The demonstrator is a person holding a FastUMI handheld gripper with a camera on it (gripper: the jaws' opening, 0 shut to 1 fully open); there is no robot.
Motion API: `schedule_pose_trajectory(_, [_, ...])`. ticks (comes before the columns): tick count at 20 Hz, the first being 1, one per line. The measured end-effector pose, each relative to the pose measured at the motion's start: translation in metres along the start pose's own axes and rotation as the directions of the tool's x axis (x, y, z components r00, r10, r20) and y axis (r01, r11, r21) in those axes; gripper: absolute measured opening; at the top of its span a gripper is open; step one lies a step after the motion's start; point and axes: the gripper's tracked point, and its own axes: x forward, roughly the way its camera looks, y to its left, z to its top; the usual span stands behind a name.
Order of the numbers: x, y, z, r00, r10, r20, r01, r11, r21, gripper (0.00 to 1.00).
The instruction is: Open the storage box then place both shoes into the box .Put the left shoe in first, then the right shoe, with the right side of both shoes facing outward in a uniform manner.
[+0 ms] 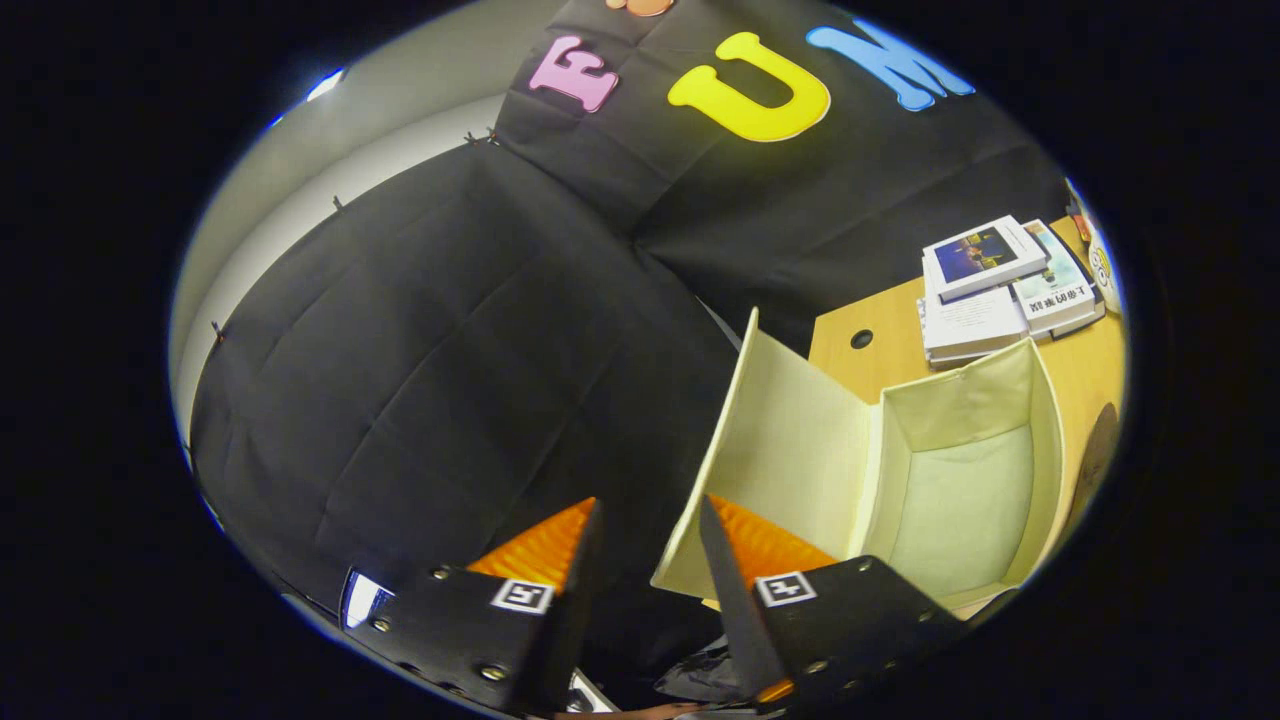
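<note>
Fingers [648, 512] spread, empty; storage box [960, 500] open, lid [780, 450] upright.

The storage box [950, 470] is cream inside. The table [1075, 370] is light brown wood. The books [1000, 285] are white, one with a dark blue picture.

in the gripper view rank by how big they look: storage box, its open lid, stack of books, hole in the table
1. storage box
2. open lid
3. stack of books
4. hole in the table
The tool is open, holding nothing.
</note>
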Motion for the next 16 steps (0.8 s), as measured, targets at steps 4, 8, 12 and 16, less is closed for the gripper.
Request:
schedule_pose_trajectory(4, [-0.029,-0.033,0.018,0.994,-0.085,0.067,0.093,0.987,-0.13,0.96])
schedule_pose_trajectory(8, [-0.068,-0.08,0.042,0.968,-0.209,0.141,0.237,0.944,-0.23,0.97])
schedule_pose_trajectory(12, [-0.108,-0.131,0.056,0.934,-0.31,0.175,0.346,0.906,-0.243,0.97])
schedule_pose_trajectory(16, [-0.143,-0.183,0.059,0.898,-0.399,0.187,0.435,0.87,-0.233,0.97])
